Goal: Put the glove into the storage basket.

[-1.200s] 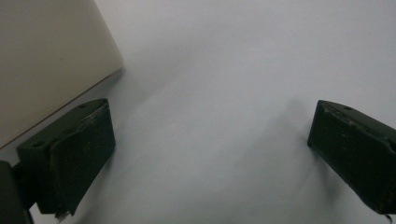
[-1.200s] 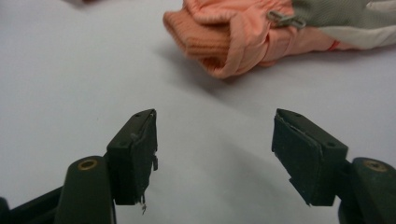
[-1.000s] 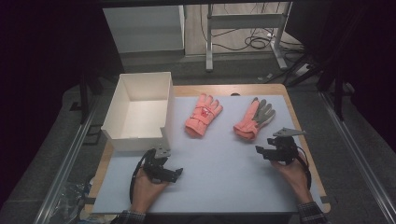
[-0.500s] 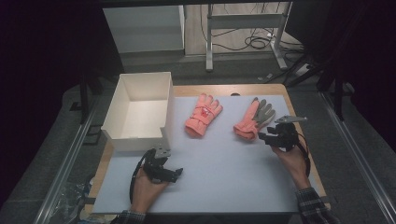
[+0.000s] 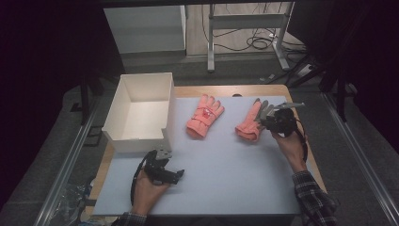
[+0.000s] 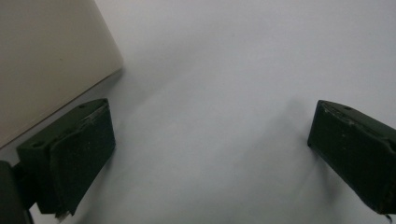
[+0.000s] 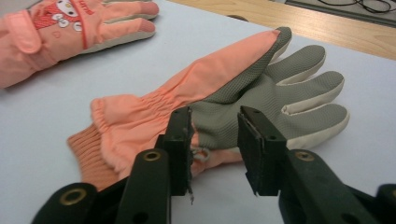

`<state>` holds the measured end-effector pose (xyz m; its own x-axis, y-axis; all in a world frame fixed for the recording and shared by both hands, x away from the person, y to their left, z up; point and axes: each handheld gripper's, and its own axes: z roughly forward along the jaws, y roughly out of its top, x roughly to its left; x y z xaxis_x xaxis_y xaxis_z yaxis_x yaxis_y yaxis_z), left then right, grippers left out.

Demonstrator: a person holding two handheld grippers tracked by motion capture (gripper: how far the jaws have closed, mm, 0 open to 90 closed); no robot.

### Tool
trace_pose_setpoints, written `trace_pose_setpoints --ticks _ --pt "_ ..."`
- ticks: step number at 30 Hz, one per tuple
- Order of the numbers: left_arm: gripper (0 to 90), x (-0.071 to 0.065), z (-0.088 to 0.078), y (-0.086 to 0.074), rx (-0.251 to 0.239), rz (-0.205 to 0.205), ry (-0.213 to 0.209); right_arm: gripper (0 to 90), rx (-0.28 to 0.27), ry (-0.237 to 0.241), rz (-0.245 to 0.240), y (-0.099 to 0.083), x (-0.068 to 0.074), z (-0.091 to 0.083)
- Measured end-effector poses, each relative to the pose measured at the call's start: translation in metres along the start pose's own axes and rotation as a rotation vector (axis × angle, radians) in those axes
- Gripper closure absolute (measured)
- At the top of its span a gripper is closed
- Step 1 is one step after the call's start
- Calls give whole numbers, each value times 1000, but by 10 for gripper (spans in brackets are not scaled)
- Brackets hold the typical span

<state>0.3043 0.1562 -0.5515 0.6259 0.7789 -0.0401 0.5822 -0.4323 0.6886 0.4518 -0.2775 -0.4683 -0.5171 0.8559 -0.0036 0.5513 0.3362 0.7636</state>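
Two salmon-pink gloves lie on the pale mat. The left glove (image 5: 204,117) (image 7: 70,32) lies back up and carries a cartoon patch. The right glove (image 5: 249,123) (image 7: 243,88) lies with its grey palm up. My right gripper (image 5: 277,120) (image 7: 215,116) sits at this glove's right edge, open with a narrow gap. Its jaws stand on either side of the palm's near edge, close to the cuff. My left gripper (image 5: 162,168) (image 6: 210,112) rests low on the mat near the front, open wide with nothing between its fingers.
A white open box (image 5: 117,127) (image 6: 46,60) stands at the mat's left, its front corner just beyond my left gripper. The wooden table edge (image 5: 244,89) runs behind the gloves. Bare mat (image 5: 226,174) spreads across the front middle.
My right gripper has moved forward and left, from the mat's right side up to the grey-palmed glove. The left gripper and both gloves have stayed put.
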Motion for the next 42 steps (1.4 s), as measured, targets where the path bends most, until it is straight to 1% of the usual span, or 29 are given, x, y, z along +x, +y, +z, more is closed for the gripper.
trace_pose_setpoints --ticks 3,6,9,11,13,16,17,19,22,23,25,27,28,30,31,32,34,38,40,42 --pt "5 0 0 0 0 0 0 671 8 -7 -1 4 -3 7" --pt "5 0 0 0 0 0 0 666 15 -12 -2 8 -6 14" --pt "5 0 0 0 0 0 0 603 16 -32 -2 12 -9 22" --pt "5 0 0 0 0 0 0 591 14 -39 3 13 -12 26" --pt "5 0 0 0 0 0 0 570 13 -35 12 13 -15 30" --pt "5 0 0 0 0 0 0 553 28 -45 15 13 -17 37" --pt "5 0 0 0 0 1 0 550 38 -46 22 12 -18 40" --pt "5 0 0 0 0 1 0 541 55 -54 20 10 -21 46" --pt "5 0 0 0 1 1 0 547 65 -42 20 7 -22 50" --pt "5 0 0 0 0 1 0 558 80 -45 20 6 -21 52" --pt "5 0 0 0 0 1 1 570 88 -45 18 5 -21 54" --pt "5 0 0 0 0 1 0 624 92 -42 38 2 -21 58" --pt "5 0 0 0 0 1 1 676 90 -39 53 0 -21 58" --pt "5 0 0 0 1 1 1 734 86 -41 51 -1 -20 58" --pt "5 0 0 0 1 1 1 734 86 -41 51 -1 -20 58" --pt "5 0 0 0 1 1 0 801 90 -49 47 -2 -19 57" --pt "5 0 0 0 1 1 1 840 89 -50 46 -2 -19 56" --pt "5 0 0 0 0 1 0 865 79 -63 27 -2 -16 55" --pt "5 0 0 0 0 1 0 873 75 -60 42 -1 -17 53" --pt "5 0 0 0 0 1 0 876 73 -45 60 1 -18 51"
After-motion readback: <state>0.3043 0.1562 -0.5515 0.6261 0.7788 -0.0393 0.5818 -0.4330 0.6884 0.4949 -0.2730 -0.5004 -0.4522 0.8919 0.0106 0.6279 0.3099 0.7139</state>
